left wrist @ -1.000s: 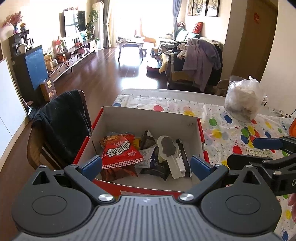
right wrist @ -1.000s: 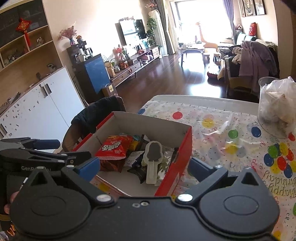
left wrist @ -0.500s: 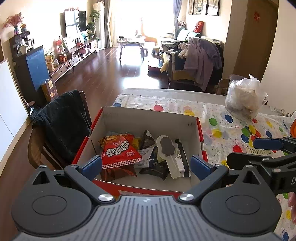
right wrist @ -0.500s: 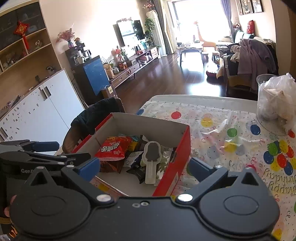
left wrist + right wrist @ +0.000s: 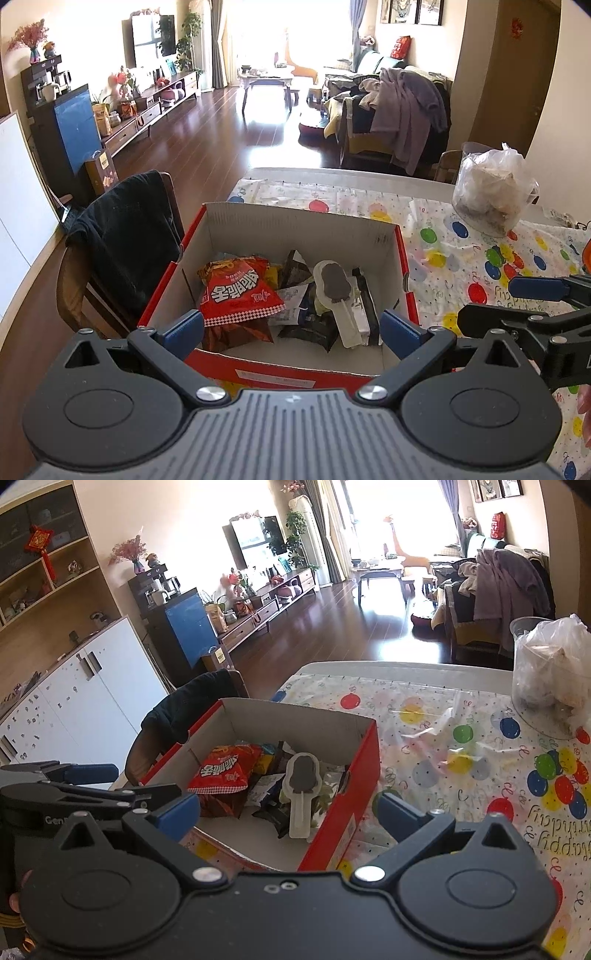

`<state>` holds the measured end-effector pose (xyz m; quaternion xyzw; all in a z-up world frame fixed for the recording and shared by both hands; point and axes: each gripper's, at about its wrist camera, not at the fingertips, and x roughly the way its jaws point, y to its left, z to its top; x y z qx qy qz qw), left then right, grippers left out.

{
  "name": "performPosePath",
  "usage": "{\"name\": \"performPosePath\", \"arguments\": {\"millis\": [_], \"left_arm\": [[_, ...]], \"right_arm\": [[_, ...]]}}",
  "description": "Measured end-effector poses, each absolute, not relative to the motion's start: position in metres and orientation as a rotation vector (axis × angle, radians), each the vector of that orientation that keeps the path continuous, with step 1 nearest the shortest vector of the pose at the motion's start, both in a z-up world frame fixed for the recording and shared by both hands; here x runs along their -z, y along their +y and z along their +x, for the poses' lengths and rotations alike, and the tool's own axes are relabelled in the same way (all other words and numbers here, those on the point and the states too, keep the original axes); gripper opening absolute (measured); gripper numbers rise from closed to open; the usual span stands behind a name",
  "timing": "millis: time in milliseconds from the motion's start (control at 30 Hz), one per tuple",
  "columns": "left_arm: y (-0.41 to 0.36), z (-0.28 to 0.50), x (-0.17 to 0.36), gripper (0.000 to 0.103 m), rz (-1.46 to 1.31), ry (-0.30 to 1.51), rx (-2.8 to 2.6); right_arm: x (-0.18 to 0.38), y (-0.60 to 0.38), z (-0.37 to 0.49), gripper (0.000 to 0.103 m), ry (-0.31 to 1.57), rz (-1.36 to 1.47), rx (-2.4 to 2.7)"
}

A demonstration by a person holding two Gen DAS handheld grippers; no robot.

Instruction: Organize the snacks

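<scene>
- Reaching in from this spot carries one clear hazard: the left gripper (image 5: 291, 328) sits low, right at the near wall of the red box (image 5: 295, 373), so a straight push forward could strike the cardboard rim and shove the box along the bench (image 5: 424, 716) rather than clear it.
- Sitting close to the left edge of the bench, beside a chair draped with a dark jacket (image 5: 125, 236), the box has little room to slide that way before it overhangs.
- Piled together inside the box are the snacks: a red chip bag (image 5: 236, 291) on top at the left, dark wrappers (image 5: 306, 325) under it, and a pale ice-cream-bar packet (image 5: 334, 295) leaning across the right half. Pinching one could drag its neighbours, as they overlap.
- Both pairs of fingers are spread wide and hold nothing.
- Pose, left: level, pointing across the box toward the far edge of the bench, blue fingers (image 5: 184, 328) framing the pile.
- Pose, right: the right gripper (image 5: 288, 812) hangs beside the left one, apart from it, over the box's near right corner and the balloon-print cloth (image 5: 480, 760).
- A clear bag (image 5: 550, 672) stands well apart near the far right corner, out of the way.
</scene>
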<state>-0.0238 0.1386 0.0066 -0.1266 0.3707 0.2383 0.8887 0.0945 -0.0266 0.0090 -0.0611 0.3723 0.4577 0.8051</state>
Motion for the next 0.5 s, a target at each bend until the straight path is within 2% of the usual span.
{"name": "performPosePath", "arguments": {"millis": [500], "left_arm": [[0.128,-0.017,-0.001,0.102,-0.268,0.792,-0.472]], "right_arm": [[-0.004,-0.039,0.097,0.103,0.809,-0.131,-0.954]]}}
